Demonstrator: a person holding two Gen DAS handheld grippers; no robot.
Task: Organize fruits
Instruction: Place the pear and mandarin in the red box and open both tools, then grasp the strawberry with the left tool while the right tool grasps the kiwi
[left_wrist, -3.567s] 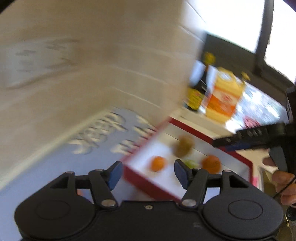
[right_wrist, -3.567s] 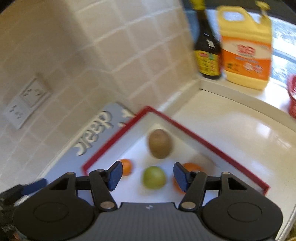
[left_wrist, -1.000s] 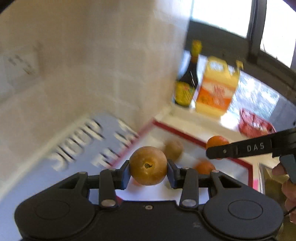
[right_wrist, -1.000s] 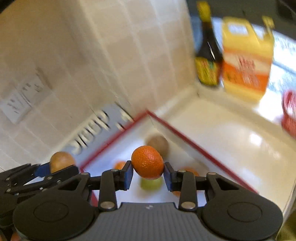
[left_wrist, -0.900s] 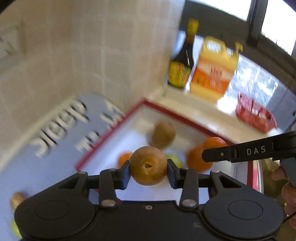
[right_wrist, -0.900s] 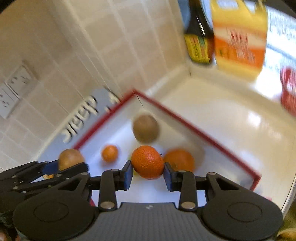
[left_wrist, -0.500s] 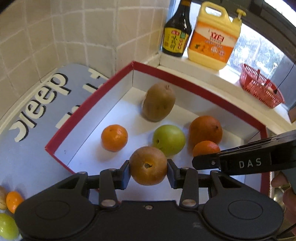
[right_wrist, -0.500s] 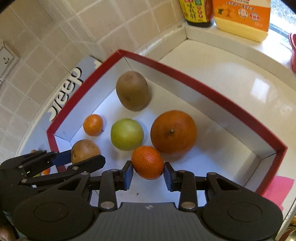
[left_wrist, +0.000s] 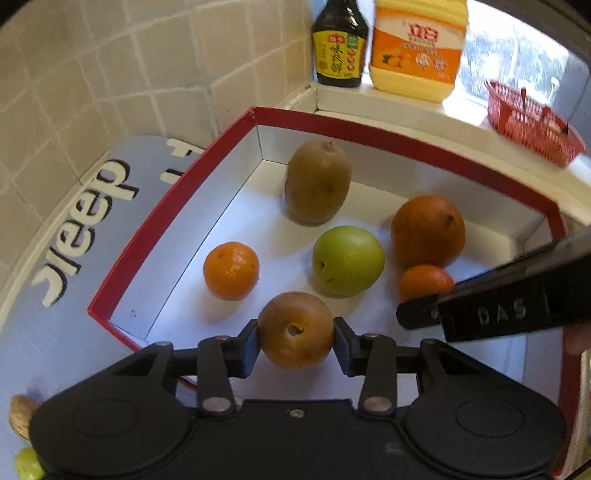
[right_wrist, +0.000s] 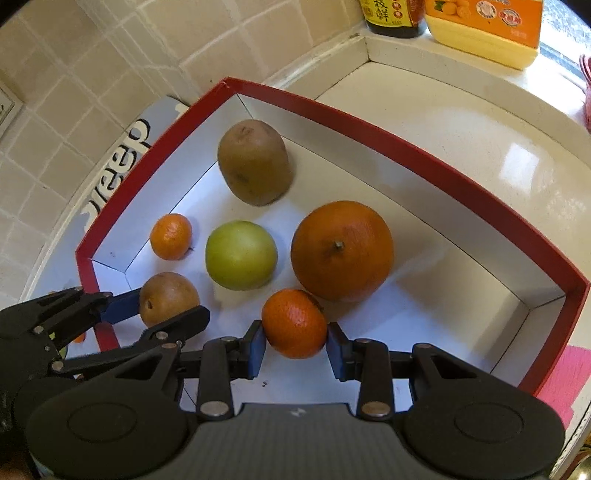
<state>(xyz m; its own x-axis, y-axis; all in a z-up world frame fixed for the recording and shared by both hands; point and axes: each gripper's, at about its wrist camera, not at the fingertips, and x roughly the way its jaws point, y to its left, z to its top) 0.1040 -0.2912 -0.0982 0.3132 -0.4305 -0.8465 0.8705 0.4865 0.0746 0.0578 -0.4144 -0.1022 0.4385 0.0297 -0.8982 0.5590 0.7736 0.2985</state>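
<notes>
Placing step, judged nearly done: two fruits brought down into the red-rimmed box (right_wrist: 388, 147), release next.

Left gripper (left_wrist: 295, 341) low over the near-left part of the box, jaws opening at this moment, brown round fruit (left_wrist: 295, 330) between the pads and seemingly just touching them; hard to tell whether it already rests on the white floor. Right gripper (right_wrist: 294, 345) pinching a small mandarin (right_wrist: 294, 323) at the near middle of the box, just beside the large orange (right_wrist: 341, 251).

Next move, as a judgement: finish spreading the left jaws, lift straight up so the fruit does not roll; then loosen the right jaws and draw back the same way.

Already inside: a kiwi (right_wrist: 255, 166) toward the far corner, a green apple (right_wrist: 241, 254) in the middle, another small mandarin (right_wrist: 170, 236) near the left wall. Crowded floor, so risk of nudging the apple or the large orange on withdrawal. Both grippers close together, fingers of one near the other's fruit; collision possible.

Outside on the table: grey mat with lettering (left_wrist: 92, 221) left of the box, a few fruits at its near edge (left_wrist: 20, 417). Sauce bottle (left_wrist: 340, 44), yellow jug (left_wrist: 417, 48) and red basket (left_wrist: 532, 122) on the sill, well apart.
</notes>
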